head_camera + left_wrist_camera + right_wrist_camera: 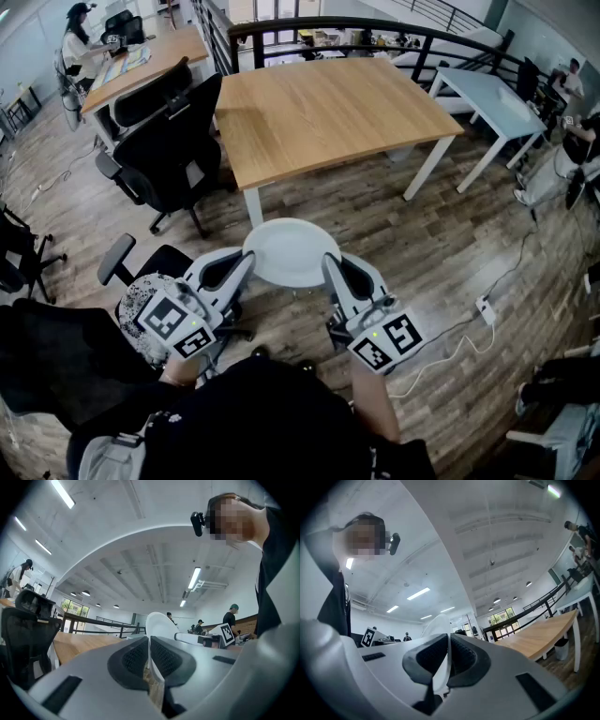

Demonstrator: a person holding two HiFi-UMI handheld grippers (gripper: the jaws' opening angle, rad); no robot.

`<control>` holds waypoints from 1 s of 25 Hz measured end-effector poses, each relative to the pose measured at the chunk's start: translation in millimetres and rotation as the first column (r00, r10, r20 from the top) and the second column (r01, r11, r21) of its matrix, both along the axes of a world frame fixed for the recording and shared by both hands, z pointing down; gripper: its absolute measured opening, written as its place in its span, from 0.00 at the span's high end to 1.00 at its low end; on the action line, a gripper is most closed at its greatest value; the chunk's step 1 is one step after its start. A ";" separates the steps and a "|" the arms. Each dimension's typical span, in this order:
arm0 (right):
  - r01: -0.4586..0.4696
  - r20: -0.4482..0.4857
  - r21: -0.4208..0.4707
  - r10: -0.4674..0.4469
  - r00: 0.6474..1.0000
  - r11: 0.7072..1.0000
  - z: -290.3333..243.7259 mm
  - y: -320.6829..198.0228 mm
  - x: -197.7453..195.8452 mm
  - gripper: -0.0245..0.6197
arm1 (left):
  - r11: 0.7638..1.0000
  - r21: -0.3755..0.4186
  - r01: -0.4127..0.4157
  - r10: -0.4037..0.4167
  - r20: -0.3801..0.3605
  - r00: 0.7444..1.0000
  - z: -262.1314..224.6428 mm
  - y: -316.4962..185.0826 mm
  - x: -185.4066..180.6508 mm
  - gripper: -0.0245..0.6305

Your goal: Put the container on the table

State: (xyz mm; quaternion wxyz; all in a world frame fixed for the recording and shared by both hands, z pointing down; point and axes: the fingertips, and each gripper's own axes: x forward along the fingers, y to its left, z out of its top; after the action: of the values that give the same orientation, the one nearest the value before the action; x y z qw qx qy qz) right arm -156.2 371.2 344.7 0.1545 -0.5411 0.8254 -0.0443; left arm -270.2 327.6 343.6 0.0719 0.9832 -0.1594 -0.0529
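Head view: white round container (289, 251) held over the wooden floor (450, 244), just short of the table (328, 112).
Left hand-held gripper (247, 262) pinches its left rim, jaws closed tight on it; right hand-held gripper (330, 264) clamps the opposite rim likewise; the container lies roughly flat between them.

Bright, even light falls from ceiling strip lights (194, 577) above the left gripper (149, 641). Fisheye bending curves every edge, corners go black, shadows are soft, and the nearest surfaces blur.
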 end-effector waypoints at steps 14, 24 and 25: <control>-0.019 0.033 0.009 0.019 0.999 1.000 1.5 12.9 34.7 0.92 | 1.000 0.008 -0.022 0.022 0.019 1.000 0.1 11.5 35.4 0.93; -0.056 0.067 0.018 0.055 0.996 0.998 10.1 46.1 70.3 0.92 | 0.998 0.021 -0.054 0.053 0.051 0.997 5.8 39.9 72.8 0.93; -0.060 0.070 0.014 0.059 0.996 0.998 13.0 49.7 74.3 0.92 | 0.998 0.021 -0.056 0.055 0.056 0.997 7.3 43.3 76.8 0.93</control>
State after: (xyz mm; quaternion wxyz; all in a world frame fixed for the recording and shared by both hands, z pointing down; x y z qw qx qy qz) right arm -81.9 420.9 357.6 0.1888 -0.5624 0.8033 -0.0521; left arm -193.4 370.9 350.9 0.0578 0.9891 -0.1332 -0.0255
